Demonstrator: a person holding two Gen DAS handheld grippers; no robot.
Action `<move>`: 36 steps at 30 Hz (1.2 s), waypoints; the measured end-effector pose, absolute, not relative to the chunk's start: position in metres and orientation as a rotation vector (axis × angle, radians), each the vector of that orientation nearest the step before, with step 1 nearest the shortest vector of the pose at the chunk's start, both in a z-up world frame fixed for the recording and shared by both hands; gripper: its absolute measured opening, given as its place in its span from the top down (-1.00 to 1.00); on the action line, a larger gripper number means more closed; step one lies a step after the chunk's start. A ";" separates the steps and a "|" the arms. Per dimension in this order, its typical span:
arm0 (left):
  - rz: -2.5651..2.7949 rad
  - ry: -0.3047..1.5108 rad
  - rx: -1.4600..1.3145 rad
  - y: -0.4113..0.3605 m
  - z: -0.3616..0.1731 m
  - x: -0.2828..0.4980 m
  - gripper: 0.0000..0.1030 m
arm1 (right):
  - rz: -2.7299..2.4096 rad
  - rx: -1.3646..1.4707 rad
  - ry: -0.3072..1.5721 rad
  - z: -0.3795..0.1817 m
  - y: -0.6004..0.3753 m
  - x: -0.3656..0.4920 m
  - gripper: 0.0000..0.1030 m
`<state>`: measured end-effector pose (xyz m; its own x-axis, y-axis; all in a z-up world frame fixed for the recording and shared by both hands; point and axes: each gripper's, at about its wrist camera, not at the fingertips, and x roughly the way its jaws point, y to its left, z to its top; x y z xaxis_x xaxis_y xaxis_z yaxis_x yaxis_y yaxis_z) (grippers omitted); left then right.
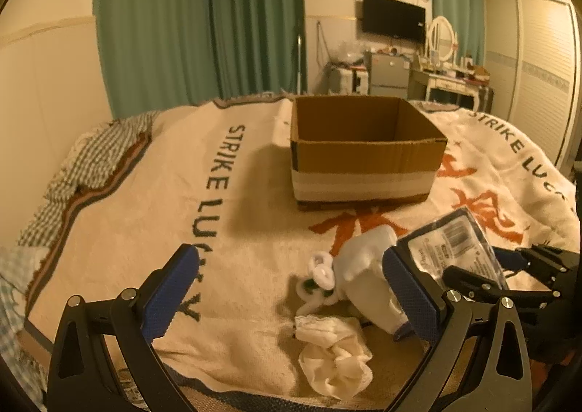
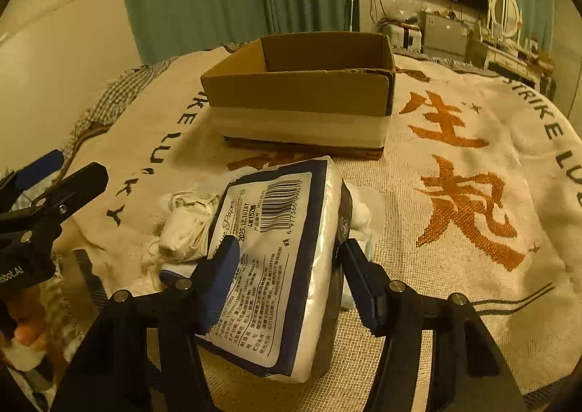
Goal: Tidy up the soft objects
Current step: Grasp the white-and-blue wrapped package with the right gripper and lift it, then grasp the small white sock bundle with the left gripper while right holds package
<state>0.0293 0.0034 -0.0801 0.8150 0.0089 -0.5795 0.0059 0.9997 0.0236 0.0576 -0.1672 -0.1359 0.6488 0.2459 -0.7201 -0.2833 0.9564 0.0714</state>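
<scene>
Nearest to us, our right gripper (image 2: 287, 262) is clamped across the white plastic-wrapped tissue pack with a dark blue border and barcode label (image 2: 280, 252); the blue pads press its two long sides, and the pack tilts up at its far end toward twelve o'clock. To carry it well, we judge we should keep a steady squeeze, since slick film over soft paper can slide or buckle, lift it clear of the cloth pile before travelling, and let go only once it is over the box mouth.

Our left gripper (image 1: 291, 288) hovers low and level with its fingers spread wide, holding nothing; its right finger sits just beside a pale grey soft pouch (image 1: 367, 281). Between those fingers, toward six o'clock, lies a crumpled cream cloth (image 1: 334, 357); small white fabric rings (image 1: 322, 270) rest at the pouch's nine o'clock.

All of this lies on the cream woven blanket with orange characters and dark lettering (image 2: 454, 266). Farther off, at twelve o'clock, stands the open brown cardboard box with a white band (image 1: 363, 157); no contents show inside from here.
</scene>
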 end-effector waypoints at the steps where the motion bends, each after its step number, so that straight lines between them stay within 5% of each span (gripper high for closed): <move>1: -0.004 0.625 0.020 0.003 -0.080 0.028 -0.98 | 0.308 -0.058 0.802 -0.135 -0.167 0.056 0.09; 3: -0.011 0.630 0.021 -0.001 -0.081 0.028 -0.97 | 0.325 -0.050 0.774 -0.128 -0.169 0.052 0.34; 5: -0.027 0.631 0.027 -0.010 -0.082 0.027 -0.94 | 0.338 -0.031 0.749 -0.118 -0.175 0.047 0.39; 12: -0.115 0.656 0.124 -0.063 -0.093 0.028 -0.88 | 0.280 -0.028 0.607 -0.067 -0.208 0.035 0.40; 22: -0.168 0.709 0.170 -0.097 -0.109 0.049 -0.57 | 0.207 0.001 0.657 -0.091 -0.254 0.056 0.40; 28: -0.199 0.767 0.208 -0.116 -0.129 0.061 -0.03 | 0.204 0.046 0.691 -0.103 -0.274 0.066 0.40; 36: -0.219 0.819 0.151 -0.102 -0.136 0.066 -0.03 | 0.213 0.050 0.709 -0.111 -0.276 0.068 0.40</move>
<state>0.0660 -0.1022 -0.1361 0.6621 -0.1347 -0.7372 0.2507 0.9668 0.0485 0.0683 -0.2758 -0.1106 0.7385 0.2109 -0.6404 -0.1768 0.9772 0.1179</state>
